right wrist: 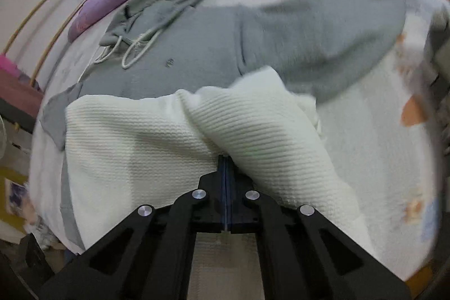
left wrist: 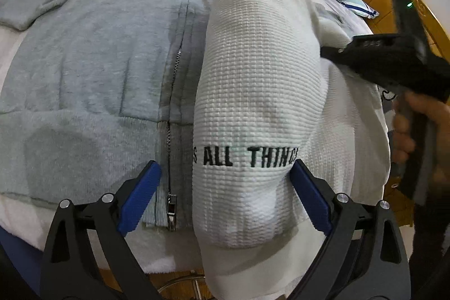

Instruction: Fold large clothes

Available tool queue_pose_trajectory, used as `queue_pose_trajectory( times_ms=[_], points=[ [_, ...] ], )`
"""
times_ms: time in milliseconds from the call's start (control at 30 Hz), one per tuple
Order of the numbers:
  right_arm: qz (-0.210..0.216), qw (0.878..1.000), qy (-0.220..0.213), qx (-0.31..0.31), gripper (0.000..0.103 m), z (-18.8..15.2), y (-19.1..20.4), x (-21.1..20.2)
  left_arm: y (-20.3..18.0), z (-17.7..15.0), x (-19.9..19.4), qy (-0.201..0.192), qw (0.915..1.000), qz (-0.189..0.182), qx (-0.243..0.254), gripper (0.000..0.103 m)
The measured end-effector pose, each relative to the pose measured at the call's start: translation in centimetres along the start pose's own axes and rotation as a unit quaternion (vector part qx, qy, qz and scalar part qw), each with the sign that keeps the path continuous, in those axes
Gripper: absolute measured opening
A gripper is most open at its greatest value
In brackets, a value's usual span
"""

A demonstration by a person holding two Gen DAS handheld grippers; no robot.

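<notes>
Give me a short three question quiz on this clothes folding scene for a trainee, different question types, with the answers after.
1. True or false: the grey hoodie lies on top of the white sweater.
2. Which gripper has its jaws shut? A) left gripper B) right gripper C) both
3. Fill in: the hoodie's zipper is partly ____.

Key
1. False: a folded part of the sweater lies over the hoodie's front.
2. B: the right gripper is shut with sweater fabric bunched at its tips; the left stands open, one blue pad on either side of the sweater.
3. Open, near the hem.
</notes>
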State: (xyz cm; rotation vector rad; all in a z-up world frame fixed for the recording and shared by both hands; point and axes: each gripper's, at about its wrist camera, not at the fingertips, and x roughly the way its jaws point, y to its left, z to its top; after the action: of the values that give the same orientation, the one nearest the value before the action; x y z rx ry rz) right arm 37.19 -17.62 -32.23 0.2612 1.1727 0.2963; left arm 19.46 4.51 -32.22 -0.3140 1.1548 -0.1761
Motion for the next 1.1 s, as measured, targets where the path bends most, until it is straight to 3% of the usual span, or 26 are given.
queue_pose_trajectory(
  times_ms=[133, 233, 367, 433, 533, 567, 633, 767, 900, 1067, 1100],
  points=[
    [0.029, 1.0, 0.002, 0.008, 0.0, -0.2, -0.3, -1.4, 0.2, 0.3, 0.2, 0.003, 1.0, -0.003, -0.001, 0.094],
    [0.045, 0.998, -0.02, 0.025, 0.004, -2.5, -1.5, -4.9, 0.4, 0.4, 0.0, 0.001, 1.0, -0.008, -0.005, 0.094],
    [0.05, 0.997, -0.042, 0.038, 0.015, -8.3, -3.2, -9.2, 0.7, 0.1, -0.3, 0.003, 0.9996, -0.017, -0.023, 0.094],
    [0.052, 0.996, -0.046, 0.054, 0.029, -12.2, -4.4, -10.4, 0.7, -0.5, -0.5, 0.004, 0.9995, -0.018, -0.026, 0.094],
    [0.064, 0.991, -0.061, 0.099, 0.034, -16.3, -5.5, -11.0, 0.2, -1.8, -0.9, 0.0, 0.9995, -0.022, -0.021, 0.094],
    [0.062, 0.988, -0.068, 0.122, 0.038, -17.6, -6.0, -11.1, 0.0, -2.1, -1.1, -0.002, 0.9996, -0.021, -0.018, 0.094],
    [0.045, 0.983, -0.077, 0.162, 0.059, -19.4, -7.0, -11.3, 0.0, -2.6, -1.3, -0.006, 0.9994, -0.022, -0.026, 0.093],
    [0.146, 0.959, -0.033, 0.24, 0.059, -22.1, -9.2, -8.3, -0.3, -3.2, -1.7, -0.005, 0.9996, -0.015, -0.022, 0.093],
    [0.184, 0.95, -0.014, 0.252, 0.059, -22.3, -9.9, -6.8, -0.6, -3.2, -1.2, 0.014, 0.9985, -0.031, -0.044, 0.093],
    [0.235, 0.928, 0.005, 0.289, 0.068, -23.1, -11.5, -5.0, -0.6, -3.2, -1.1, 0.019, 0.9985, -0.024, -0.045, 0.093],
    [0.255, 0.916, 0.015, 0.308, 0.07, -23.5, -12.1, -4.3, -0.5, -3.2, -1.1, 0.02, 0.9984, -0.024, -0.047, 0.093]
  ],
)
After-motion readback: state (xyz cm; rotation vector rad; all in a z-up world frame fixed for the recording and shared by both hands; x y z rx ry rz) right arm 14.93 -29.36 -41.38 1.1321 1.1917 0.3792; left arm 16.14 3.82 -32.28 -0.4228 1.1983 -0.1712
